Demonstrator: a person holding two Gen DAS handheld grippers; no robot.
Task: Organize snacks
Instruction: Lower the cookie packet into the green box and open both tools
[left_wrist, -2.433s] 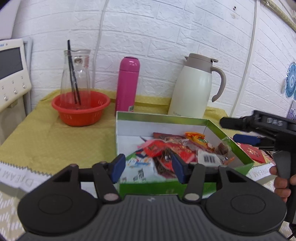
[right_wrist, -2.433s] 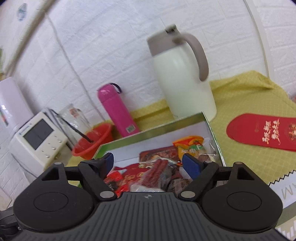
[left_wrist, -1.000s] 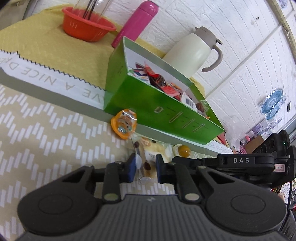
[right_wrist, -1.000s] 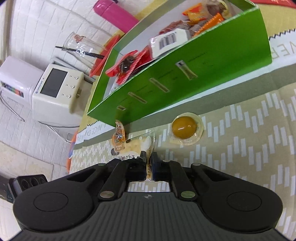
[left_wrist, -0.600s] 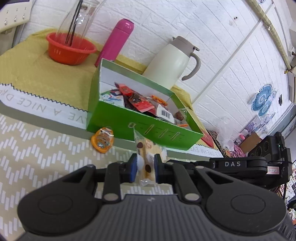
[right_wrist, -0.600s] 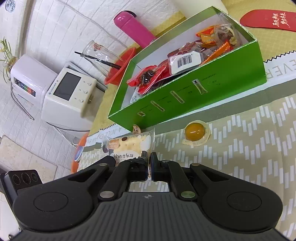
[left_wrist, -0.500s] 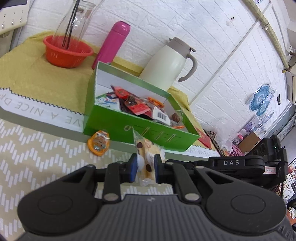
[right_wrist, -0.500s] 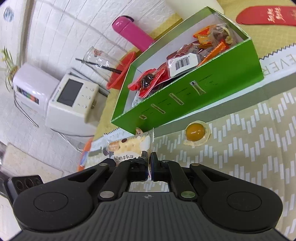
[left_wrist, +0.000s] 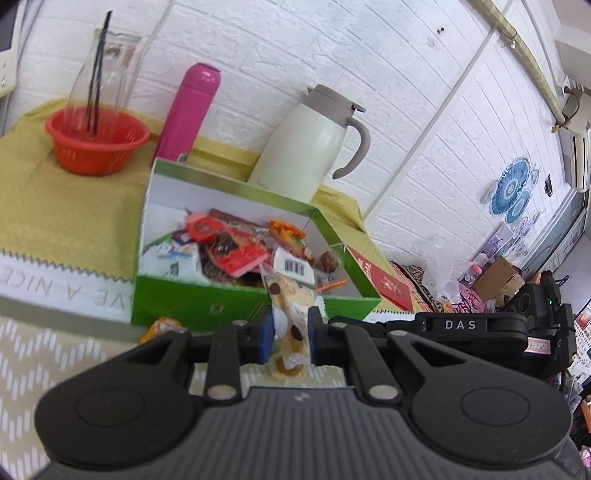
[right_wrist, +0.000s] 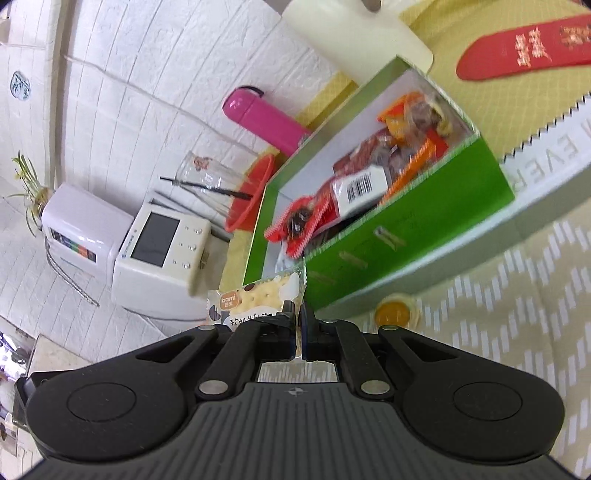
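A green box (left_wrist: 192, 302) full of snack packets stands on the yellow cloth; it also shows in the right wrist view (right_wrist: 410, 229). My left gripper (left_wrist: 290, 338) is shut on a cracker packet (left_wrist: 291, 306), held upright in the air just before the box's front wall. My right gripper (right_wrist: 298, 334) is shut on the edge of another cracker packet (right_wrist: 255, 299), held in the air near the box's left corner. A yellow jelly cup (right_wrist: 392, 314) lies on the patterned cloth in front of the box. An orange snack (left_wrist: 160, 326) lies by the box's front.
Behind the box stand a pink flask (left_wrist: 188, 110), a cream jug (left_wrist: 310, 147) and an orange basket (left_wrist: 96, 147) with a glass bottle. A red envelope (right_wrist: 524, 51) lies right of the box. A white appliance (right_wrist: 155, 247) sits at the left.
Both grippers have risen and moved closer to the box, each carrying its cracker packet. The left view now looks down into the box from nearer.
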